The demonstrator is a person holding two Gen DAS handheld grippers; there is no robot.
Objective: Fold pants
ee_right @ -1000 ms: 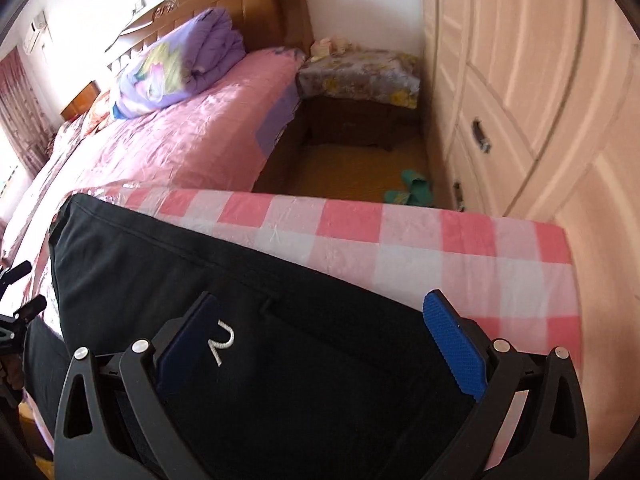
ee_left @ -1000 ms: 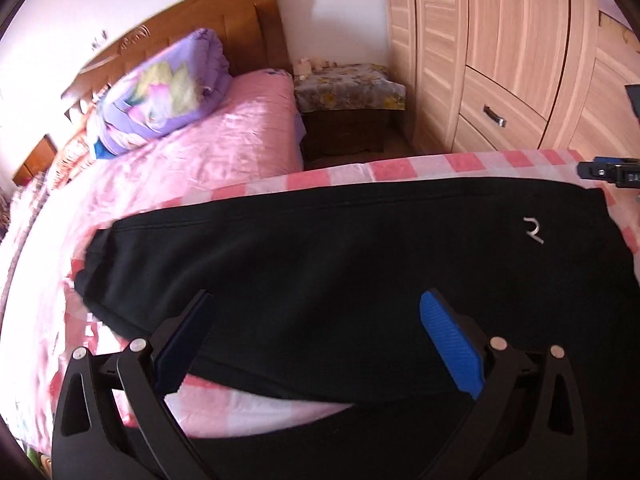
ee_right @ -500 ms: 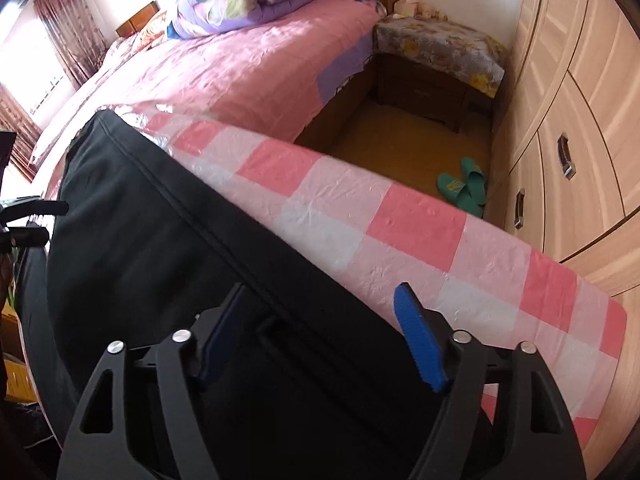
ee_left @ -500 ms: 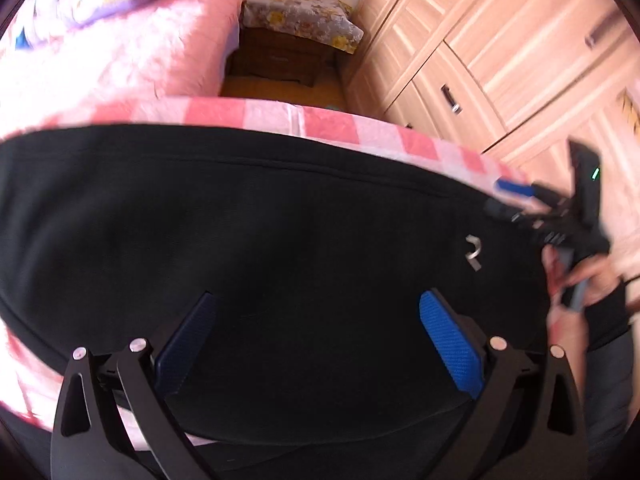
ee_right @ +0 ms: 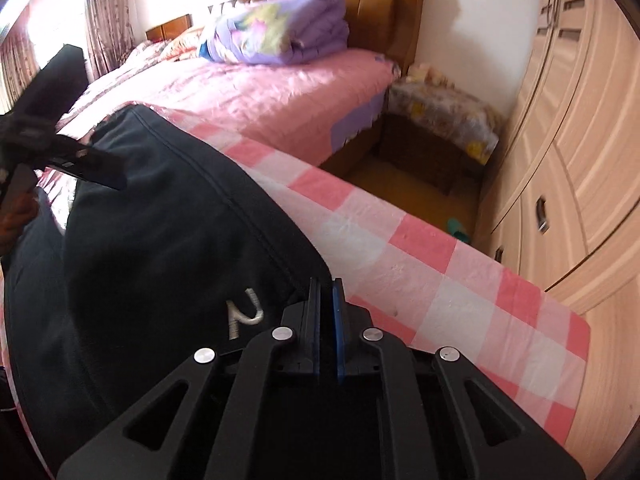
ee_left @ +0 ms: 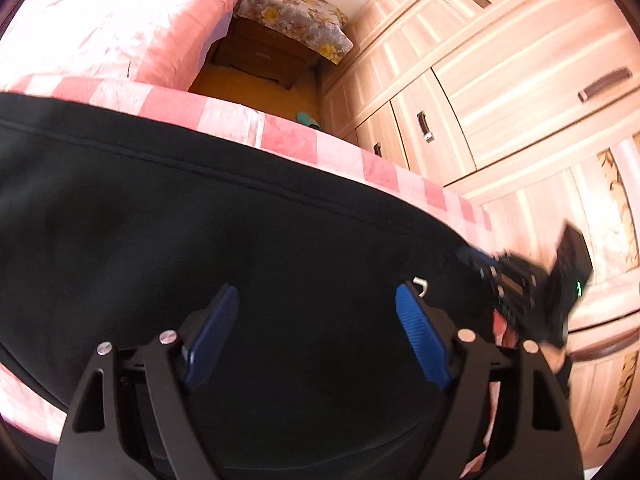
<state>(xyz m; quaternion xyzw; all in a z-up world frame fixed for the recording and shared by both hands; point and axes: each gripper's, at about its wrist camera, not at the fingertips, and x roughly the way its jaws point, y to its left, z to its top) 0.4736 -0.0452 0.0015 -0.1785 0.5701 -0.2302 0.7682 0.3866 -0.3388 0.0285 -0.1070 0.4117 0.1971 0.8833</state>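
Observation:
Black pants (ee_left: pixel 240 248) lie spread over a pink checked cloth (ee_left: pixel 224 116). They carry a small silver logo (ee_right: pixel 244 314) near the waist end. My left gripper (ee_left: pixel 316 320) hovers over the pants close to the logo, its jaws closing, with black fabric below the blue pads and not pinched. My right gripper (ee_right: pixel 325 292) is shut on the pants' far edge beside the logo. In the left wrist view the right gripper (ee_left: pixel 516 280) shows blurred at the pants' right end. In the right wrist view the left gripper (ee_right: pixel 100 168) reaches in over the pants from the left.
A bed with a pink cover (ee_right: pixel 260 92) and a folded purple quilt (ee_right: pixel 280 36) lies beyond the cloth. A nightstand under a floral cloth (ee_left: pixel 296 12) and a wooden wardrobe (ee_left: pixel 500 92) stand to the right. A green slipper (ee_left: pixel 308 119) lies on the floor between them.
My right gripper's jaws went from wide apart to closed at the pants' edge, and the hand rolled. My left gripper swung right along the pants toward the logo, and its jaws narrowed.

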